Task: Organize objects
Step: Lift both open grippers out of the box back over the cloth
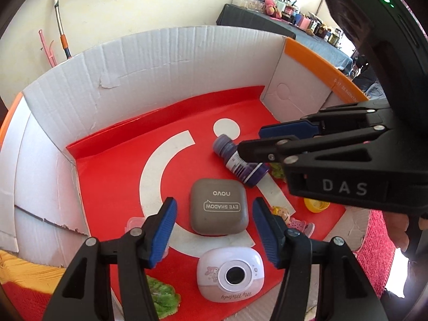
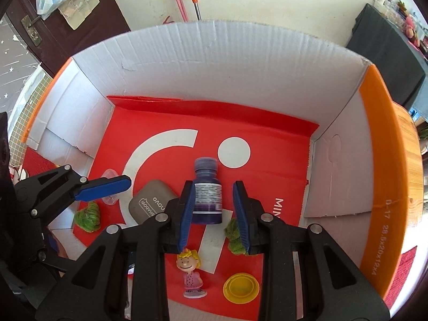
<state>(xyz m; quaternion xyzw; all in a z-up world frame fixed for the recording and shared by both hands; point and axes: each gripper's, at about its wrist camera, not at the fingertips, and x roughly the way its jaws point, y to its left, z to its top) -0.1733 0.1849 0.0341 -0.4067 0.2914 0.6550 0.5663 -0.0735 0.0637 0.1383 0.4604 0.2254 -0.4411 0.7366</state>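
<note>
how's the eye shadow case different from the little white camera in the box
The eye shadow case is grey-brown with plain white lettering; the white camera is glossy, with a dark round lens and a cartoon print. The case has a flat, smooth top, while the camera's lens ring stands out from its face. The case sits between the left gripper's open fingers, the camera nearer that gripper's base. Both are rounded squares lying flat on the red box floor.
</note>
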